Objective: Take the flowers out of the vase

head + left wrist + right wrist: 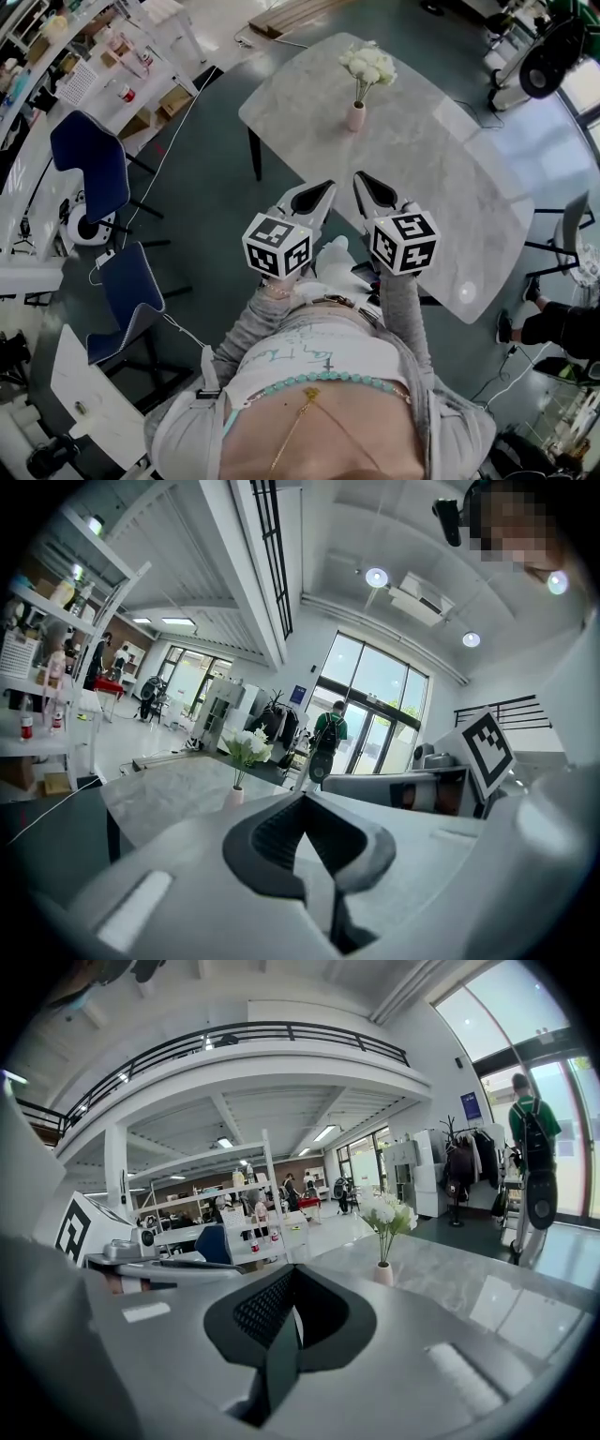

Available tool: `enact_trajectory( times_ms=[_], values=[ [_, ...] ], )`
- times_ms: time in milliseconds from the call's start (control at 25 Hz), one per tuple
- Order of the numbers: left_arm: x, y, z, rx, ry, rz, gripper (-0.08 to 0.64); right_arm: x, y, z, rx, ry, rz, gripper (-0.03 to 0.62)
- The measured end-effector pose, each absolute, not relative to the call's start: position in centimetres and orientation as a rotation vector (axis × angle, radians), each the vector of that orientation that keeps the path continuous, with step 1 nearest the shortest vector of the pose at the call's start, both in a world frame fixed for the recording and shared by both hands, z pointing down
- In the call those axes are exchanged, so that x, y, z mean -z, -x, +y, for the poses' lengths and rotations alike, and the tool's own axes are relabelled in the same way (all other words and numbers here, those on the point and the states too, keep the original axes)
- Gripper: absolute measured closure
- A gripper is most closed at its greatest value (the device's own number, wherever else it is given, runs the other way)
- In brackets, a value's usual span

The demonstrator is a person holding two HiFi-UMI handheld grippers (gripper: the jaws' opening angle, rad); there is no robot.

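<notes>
White flowers [367, 64] stand upright in a small pink vase [354, 116] on the far part of a grey marble table [422, 150]. My left gripper [319, 194] and right gripper [367, 185] hover side by side at the table's near edge, well short of the vase, both shut with nothing in them. In the left gripper view the jaws [306, 795] meet, with the flowers [249, 747] and vase [234, 797] far ahead to the left. In the right gripper view the closed jaws [292, 1271] point at the table, with the flowers [390, 1215] and vase [382, 1274] ahead to the right.
Two blue chairs [89, 159] [131, 291] stand on the floor to the left, beside shelves [112, 56] with small items. A person with a green backpack [532, 1129] stands by the glass doors. Another person's leg [553, 323] shows at the right.
</notes>
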State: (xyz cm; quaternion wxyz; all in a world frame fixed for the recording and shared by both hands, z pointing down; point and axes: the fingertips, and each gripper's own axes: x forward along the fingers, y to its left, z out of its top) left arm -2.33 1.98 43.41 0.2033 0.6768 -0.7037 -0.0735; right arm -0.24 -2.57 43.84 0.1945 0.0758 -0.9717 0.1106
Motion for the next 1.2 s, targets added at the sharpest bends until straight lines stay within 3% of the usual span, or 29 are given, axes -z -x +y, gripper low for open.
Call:
enact_trajectory(
  times_ms=[1200],
  values=[
    [-43.0, 8.3, -9.1, 0.103, -1.922, -1.901, 0.560, -44.1, 6.4, -12.9, -0.415, -0.245, -2.710, 0.567]
  ],
)
